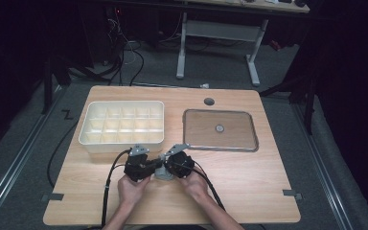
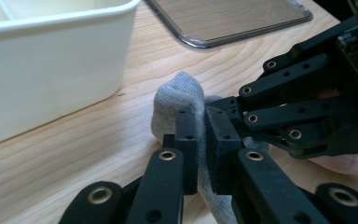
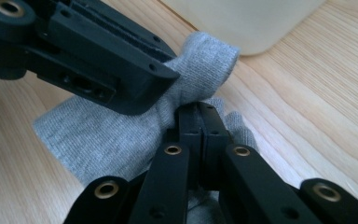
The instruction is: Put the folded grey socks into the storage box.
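**Knit cloth on grained wood**

The grey sock (image 2: 177, 95) is soft, finely ribbed knit cloth. The table (image 2: 98, 154) is pale wood with visible grain, matt. The divided bin (image 2: 51, 60) is smooth cream plastic. The tray (image 2: 233, 18) has a glossy metal rim. The gripper jaws are matt black plastic

Even light from above is falling on the wooden table (image 1: 249, 177) in the high view, while the floor and the room around it are sinking into near black. That view is looking soft and grainy. The clear lid (image 1: 220, 130) is catching a pale sheen. In both gripper views, the nearest black parts are blurring, and the grey sock (image 3: 121, 135) is staying fairly sharp.
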`<state>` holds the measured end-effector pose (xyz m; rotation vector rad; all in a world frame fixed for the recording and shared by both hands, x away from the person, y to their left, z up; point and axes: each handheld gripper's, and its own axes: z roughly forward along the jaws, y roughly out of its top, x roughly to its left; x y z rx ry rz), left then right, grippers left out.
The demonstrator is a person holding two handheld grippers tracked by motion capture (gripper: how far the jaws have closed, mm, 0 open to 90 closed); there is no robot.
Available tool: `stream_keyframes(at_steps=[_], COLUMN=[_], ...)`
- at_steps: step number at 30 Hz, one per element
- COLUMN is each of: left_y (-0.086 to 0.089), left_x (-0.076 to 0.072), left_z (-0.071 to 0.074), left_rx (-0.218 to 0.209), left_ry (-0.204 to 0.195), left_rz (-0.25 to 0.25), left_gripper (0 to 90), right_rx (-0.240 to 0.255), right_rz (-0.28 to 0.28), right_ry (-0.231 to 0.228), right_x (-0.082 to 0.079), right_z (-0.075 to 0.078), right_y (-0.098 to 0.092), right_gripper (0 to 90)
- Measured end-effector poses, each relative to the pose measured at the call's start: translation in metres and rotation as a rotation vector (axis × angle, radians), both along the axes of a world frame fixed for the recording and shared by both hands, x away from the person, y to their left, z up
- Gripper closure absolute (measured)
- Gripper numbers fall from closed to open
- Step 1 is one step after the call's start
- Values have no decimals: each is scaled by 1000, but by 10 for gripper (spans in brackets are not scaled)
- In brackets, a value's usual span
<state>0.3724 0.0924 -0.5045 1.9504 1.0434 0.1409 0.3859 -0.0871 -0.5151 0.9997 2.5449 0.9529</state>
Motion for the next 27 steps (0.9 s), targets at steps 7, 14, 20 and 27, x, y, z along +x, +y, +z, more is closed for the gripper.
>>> stream_keyframes(at_steps=[7, 14, 20, 27], left_y=[3, 8, 11, 10], left_x=[-2, -2, -2, -5], left_z=[1, 3, 3, 4], left_rx=[37, 32, 34, 42], left_ry=[-14, -10, -11, -20], left_rz=[10, 29, 44, 45], left_gripper=[845, 845, 845, 845], right_rx=[0, 26, 60, 115], right_rz=[5, -35, -100, -123], right_ry=[-14, -42, -64, -17], right_x=[-3, -11, -25, -31], right_z=[3, 15, 20, 16], right_y=[2, -7, -26, -30], right_gripper=[867, 746, 641, 569])
